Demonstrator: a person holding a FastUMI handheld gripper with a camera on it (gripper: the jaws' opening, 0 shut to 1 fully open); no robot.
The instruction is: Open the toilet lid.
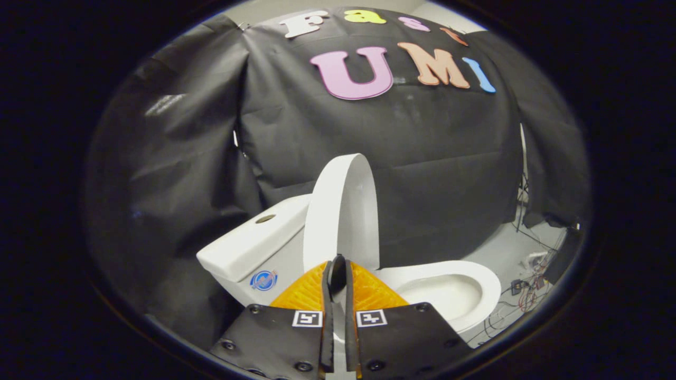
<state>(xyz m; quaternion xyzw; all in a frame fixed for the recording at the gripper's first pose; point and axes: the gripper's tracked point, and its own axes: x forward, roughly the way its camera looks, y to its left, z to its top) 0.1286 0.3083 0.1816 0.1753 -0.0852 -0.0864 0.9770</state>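
A white toilet stands side-on, with its tank [248,245] to the left and its bowl [449,290] to the right. The toilet lid [343,211] is raised and stands nearly upright between them, leaning toward the tank. The bowl's rim is uncovered. My gripper [338,266] is low in front of the toilet, its tips just below the lid's bottom end. The fingertips [328,274] meet, leaving only a thin slit further back. White of the toilet shows through that slit. I see nothing pinched between the tips.
Black cloth walls close in behind and to the left of the toilet. On the pale floor to the right lie loose wires and small electronics [528,287]. A round sticker [263,280] marks the side of the toilet under the tank.
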